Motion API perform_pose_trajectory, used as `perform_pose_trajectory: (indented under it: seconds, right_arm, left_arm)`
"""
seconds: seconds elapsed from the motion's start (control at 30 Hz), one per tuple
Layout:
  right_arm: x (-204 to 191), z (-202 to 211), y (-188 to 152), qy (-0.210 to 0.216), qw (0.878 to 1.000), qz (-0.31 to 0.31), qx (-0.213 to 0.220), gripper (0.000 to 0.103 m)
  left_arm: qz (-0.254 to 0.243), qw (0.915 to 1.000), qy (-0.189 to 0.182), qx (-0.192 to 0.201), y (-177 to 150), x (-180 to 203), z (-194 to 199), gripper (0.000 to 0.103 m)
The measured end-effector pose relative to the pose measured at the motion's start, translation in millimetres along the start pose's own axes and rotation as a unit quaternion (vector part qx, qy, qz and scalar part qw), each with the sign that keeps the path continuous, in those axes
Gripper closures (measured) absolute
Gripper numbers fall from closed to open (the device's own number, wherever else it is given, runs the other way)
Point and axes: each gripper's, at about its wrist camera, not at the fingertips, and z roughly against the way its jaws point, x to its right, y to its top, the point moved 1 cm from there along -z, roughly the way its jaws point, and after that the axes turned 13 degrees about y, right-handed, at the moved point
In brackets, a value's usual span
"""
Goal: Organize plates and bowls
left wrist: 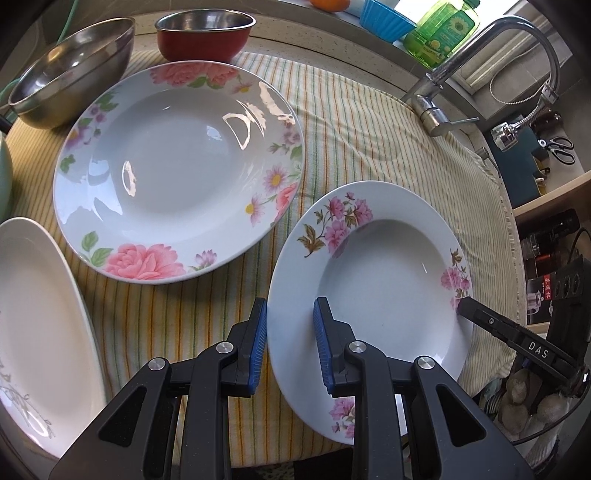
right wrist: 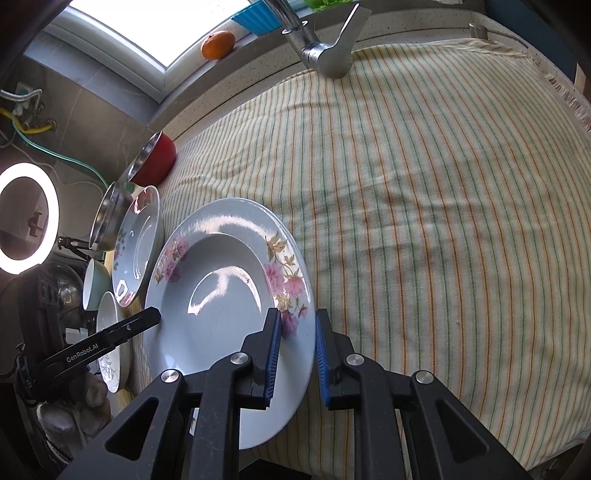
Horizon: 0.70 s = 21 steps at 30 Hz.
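A white deep plate with pink flowers (left wrist: 384, 280) lies on the striped cloth (left wrist: 369, 147). My left gripper (left wrist: 290, 317) straddles its left rim, jaws apart around the rim. My right gripper (right wrist: 297, 325) straddles the opposite rim of the same plate (right wrist: 221, 295), jaws apart. Neither visibly clamps it. The right gripper's finger (left wrist: 480, 317) shows in the left wrist view; the left's finger (right wrist: 140, 321) shows in the right wrist view. A larger rose-patterned plate (left wrist: 177, 170) lies to the left, beside a plain white plate (left wrist: 33, 325).
A steel bowl (left wrist: 74, 66) and a red bowl (left wrist: 205, 35) stand at the back left, a green bowl (right wrist: 94, 288) at the far left. The tap (left wrist: 436, 107) stands at the back right. The striped cloth (right wrist: 424, 184) stretches right of the plate.
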Motion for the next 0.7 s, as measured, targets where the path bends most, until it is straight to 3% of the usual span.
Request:
perform_pose_trajectory:
  seconds: [0.7]
  right_arm:
    - [-11.8,9.2,4.4,-0.032,0.999,0.026,0.005,0.084]
  left_arm:
    - [-0.015,0.9998,-0.011,-0.003,-0.4,-4.1,6.2,0.08]
